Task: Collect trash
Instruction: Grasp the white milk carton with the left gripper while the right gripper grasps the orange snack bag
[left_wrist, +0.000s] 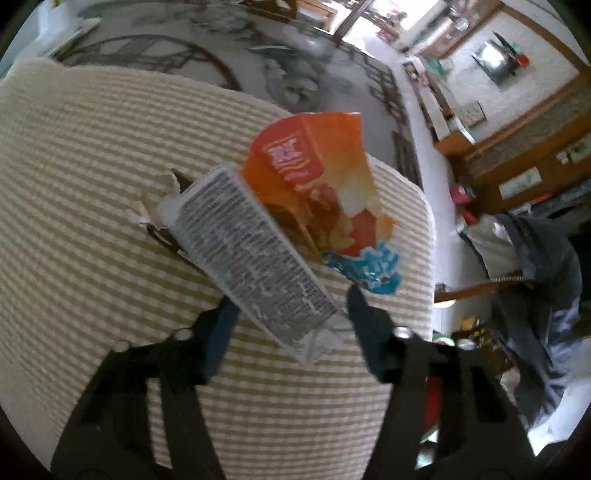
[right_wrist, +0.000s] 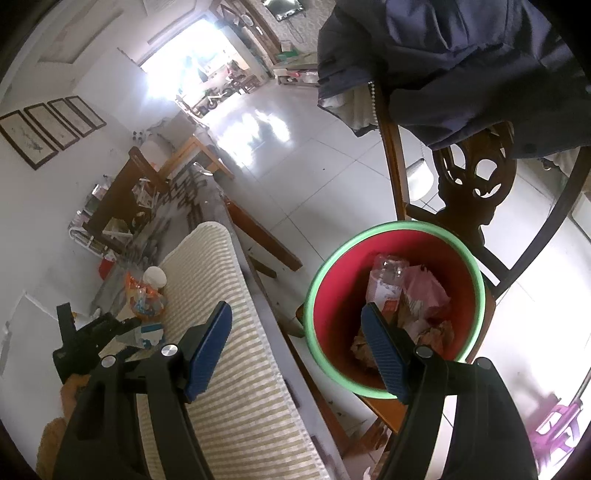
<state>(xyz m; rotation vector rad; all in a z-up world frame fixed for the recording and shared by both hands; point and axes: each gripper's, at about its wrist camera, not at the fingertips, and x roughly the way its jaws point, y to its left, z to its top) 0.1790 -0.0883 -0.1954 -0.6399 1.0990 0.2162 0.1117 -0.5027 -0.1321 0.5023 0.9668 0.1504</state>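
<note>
Grey-printed white paper carton (left_wrist: 251, 254), lying on striped woven mat (left_wrist: 92, 184) on counter, sits between half-spread left fingers (left_wrist: 225, 325), seemingly not yet pinched. Empty right fingers (right_wrist: 384, 350) apart over red, green-rimmed bin (right_wrist: 325, 295). Pickup step: close, lift, carry binward.

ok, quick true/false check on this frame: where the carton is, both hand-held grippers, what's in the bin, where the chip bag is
1. The carton lies between the left hand-held gripper's fingers. True.
2. The right hand-held gripper holds a plastic bottle. False: its jaws are open with nothing between them; the bottle is in the bin.
3. The red bin has a green rim and already holds trash. True.
4. The orange chip bag is in the bin. False: it lies on the striped mat, beside the carton.
5. The bin stands on the mat. False: it sits on a wooden chair beside the table.
</note>
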